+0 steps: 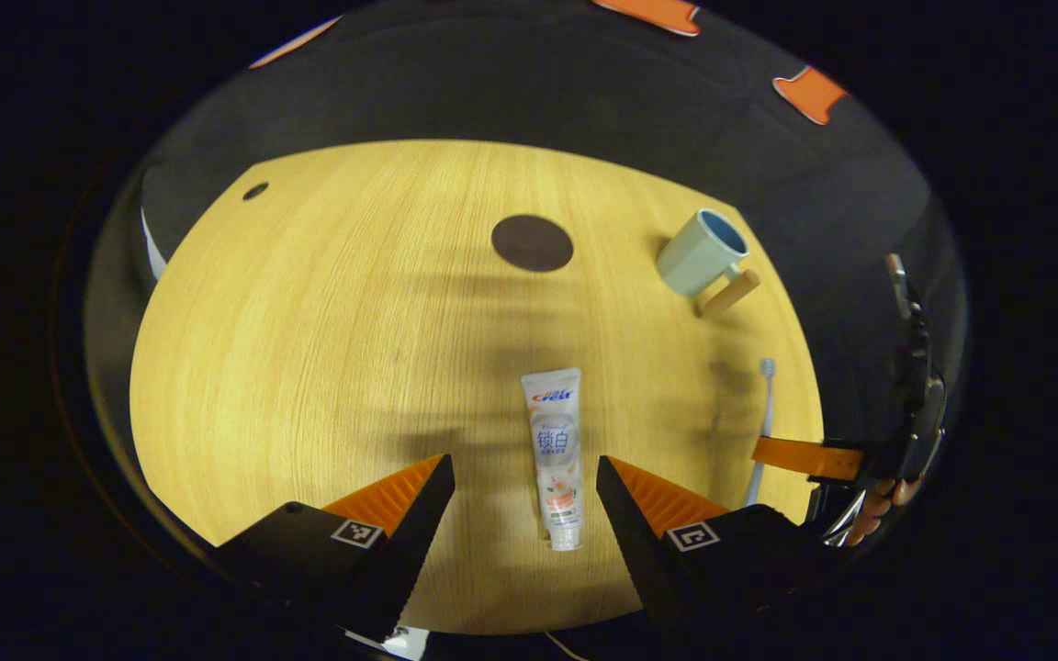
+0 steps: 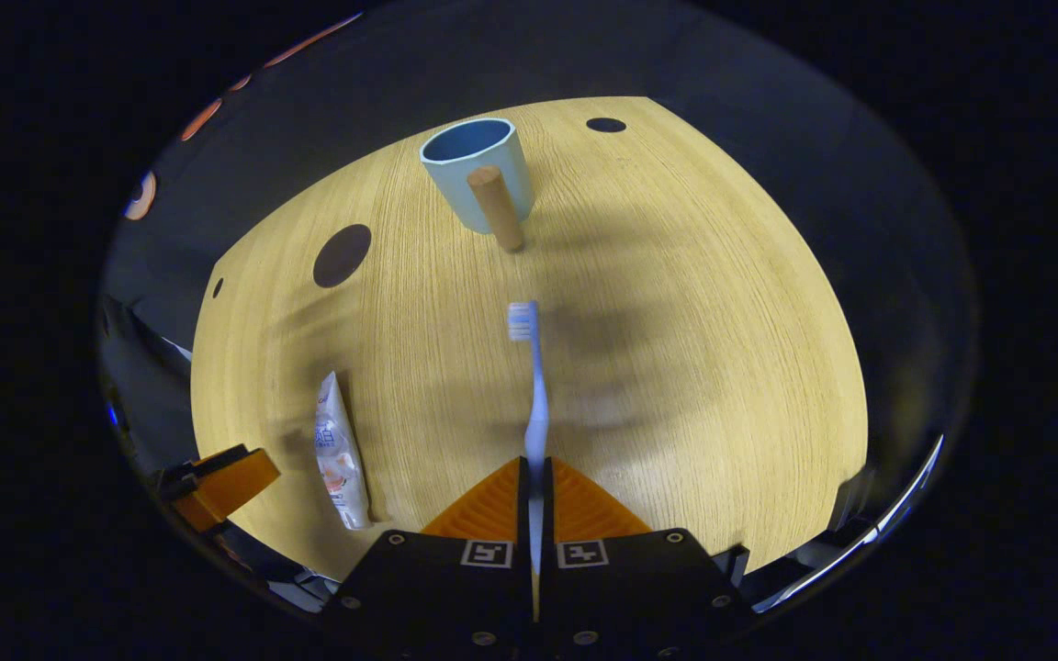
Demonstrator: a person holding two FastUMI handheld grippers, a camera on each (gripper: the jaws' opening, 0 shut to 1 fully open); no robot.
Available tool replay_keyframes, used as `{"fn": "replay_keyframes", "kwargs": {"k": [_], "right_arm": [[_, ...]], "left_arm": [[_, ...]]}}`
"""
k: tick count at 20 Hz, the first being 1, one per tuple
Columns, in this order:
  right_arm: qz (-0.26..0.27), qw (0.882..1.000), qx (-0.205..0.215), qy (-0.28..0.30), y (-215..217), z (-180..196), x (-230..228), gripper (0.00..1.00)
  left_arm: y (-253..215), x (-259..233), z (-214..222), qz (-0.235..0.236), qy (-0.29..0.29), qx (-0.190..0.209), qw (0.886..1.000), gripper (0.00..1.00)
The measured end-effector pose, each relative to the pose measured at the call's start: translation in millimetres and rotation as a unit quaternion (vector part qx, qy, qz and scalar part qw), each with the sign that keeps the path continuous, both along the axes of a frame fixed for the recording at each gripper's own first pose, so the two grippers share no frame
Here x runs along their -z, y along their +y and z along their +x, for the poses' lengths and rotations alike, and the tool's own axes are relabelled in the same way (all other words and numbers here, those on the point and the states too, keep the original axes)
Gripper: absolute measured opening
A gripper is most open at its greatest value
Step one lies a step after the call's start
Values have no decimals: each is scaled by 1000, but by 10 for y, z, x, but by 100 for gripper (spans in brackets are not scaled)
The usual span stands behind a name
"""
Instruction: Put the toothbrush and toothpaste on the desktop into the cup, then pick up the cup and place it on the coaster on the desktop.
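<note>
Right gripper view: right gripper jaws clamp the toothbrush; next, carry it to the cup. Left gripper jaws open astride the toothpaste.

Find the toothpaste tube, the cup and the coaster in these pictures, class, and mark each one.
toothpaste tube [image 1: 555, 450]: left gripper view, middle of the tube's body.
cup [image 2: 478, 170]: right gripper view, outer wall under the rim.
coaster [image 1: 532, 243]: left gripper view, centre of the dark disc.

The right claw is closed on the toothbrush handle, bristles pointing toward the cup. The toothpaste lies left on the worktop, beside what looks like the other claw; a dark coaster sits beyond.
</note>
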State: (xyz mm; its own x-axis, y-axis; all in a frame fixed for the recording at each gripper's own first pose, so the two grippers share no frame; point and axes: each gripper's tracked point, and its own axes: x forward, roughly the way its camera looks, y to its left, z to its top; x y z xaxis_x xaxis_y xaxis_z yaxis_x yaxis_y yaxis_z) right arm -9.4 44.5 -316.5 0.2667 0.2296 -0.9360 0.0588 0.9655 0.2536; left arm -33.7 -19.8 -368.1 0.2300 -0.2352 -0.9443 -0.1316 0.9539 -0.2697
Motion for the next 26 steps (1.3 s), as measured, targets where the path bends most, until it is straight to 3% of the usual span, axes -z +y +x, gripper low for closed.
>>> {"fn": "replay_keyframes", "kwargs": {"k": [8,12,13,14,15,16,19,20,21,26], "right_arm": [[0,999,45,-17,-54,-141,-230,4],[-14,998,55,-24,-64,-199,-289,4],[-14,998,55,-24,-46,-208,-297,4],[-14,998,55,-26,-34,-234,-318,4],[-14,998,56,-27,-28,-243,-335,4],[-13,998,58,-28,-20,-263,-350,4],[-7,998,53,-29,29,-256,-375,4],[-6,998,48,-30,52,-253,-388,4],[-7,998,44,-33,54,-245,-394,4],[0,998,38,-55,122,-177,-453,4]], "left_arm": [[-395,389,-63,-16,60,49,997,96],[-492,580,-19,-8,77,45,996,89],[-489,614,11,-1,83,46,996,83],[-506,637,-30,-1,86,46,995,67],[-506,650,-8,0,90,44,995,65],[-526,614,11,-5,90,45,995,48],[-610,619,28,-24,81,51,995,41],[-615,612,-25,-17,89,52,995,23],[-626,608,-21,-17,86,51,995,13],[-627,572,44,-43,64,61,995,11]]}}
